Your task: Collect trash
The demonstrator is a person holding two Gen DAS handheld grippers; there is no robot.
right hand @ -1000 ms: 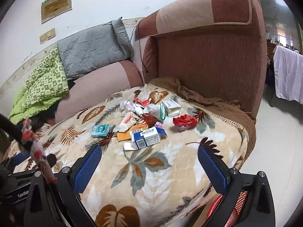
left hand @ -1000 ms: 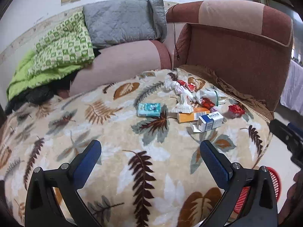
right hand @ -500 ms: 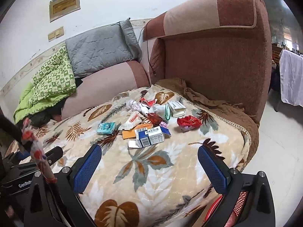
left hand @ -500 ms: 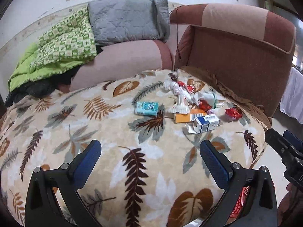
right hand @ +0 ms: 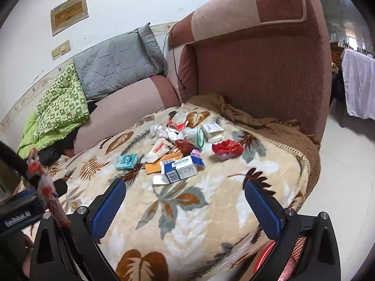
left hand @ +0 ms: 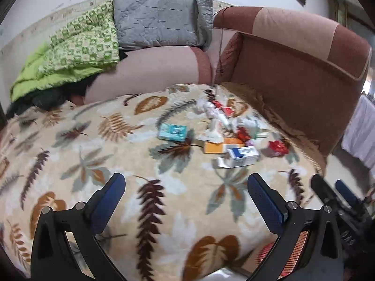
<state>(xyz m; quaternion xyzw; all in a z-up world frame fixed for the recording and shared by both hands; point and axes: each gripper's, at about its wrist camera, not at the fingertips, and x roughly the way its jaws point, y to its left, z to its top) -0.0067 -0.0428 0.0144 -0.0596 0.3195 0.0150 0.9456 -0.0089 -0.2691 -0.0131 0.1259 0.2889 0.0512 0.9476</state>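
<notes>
Right then, your trash lay in a loose heap on the leaf-print blanket (right hand: 187, 210), toward the upper right of the left view and at centre in the right view. Nearest you was the white-and-blue box (right hand: 179, 169) (left hand: 243, 155), resting against an orange packet (right hand: 161, 161) (left hand: 220, 146). A teal pack (right hand: 126, 161) (left hand: 173, 132) sat apart to the left of the heap. A crumpled red wrapper (right hand: 227, 148) (left hand: 277, 146) sat to the right, just clear of the rest. Behind these were white crumpled wrappers (right hand: 159, 130), a white sachet (right hand: 158, 149) and a small white carton (right hand: 212, 130) at the far edge; in the left view that part was too blurred for you to sort out.

Your left gripper (left hand: 186, 199) was spread wide with nothing between its blue pads, low in its frame and well short of the heap. Your right gripper (right hand: 185, 201) was likewise wide and empty, with the box just beyond its tips. Each gripper showed at the edge of the other's view: the right at the lower right of the left view, the left at the lower left of the right view.

A red mesh basket (right hand: 297, 243) (left hand: 295, 245) peeked out behind the right-hand fingers at lower right. The blanket covered a brown sofa (right hand: 257, 65), with a grey cushion (right hand: 117, 68) and a green quilt (right hand: 61, 107) at upper left.
</notes>
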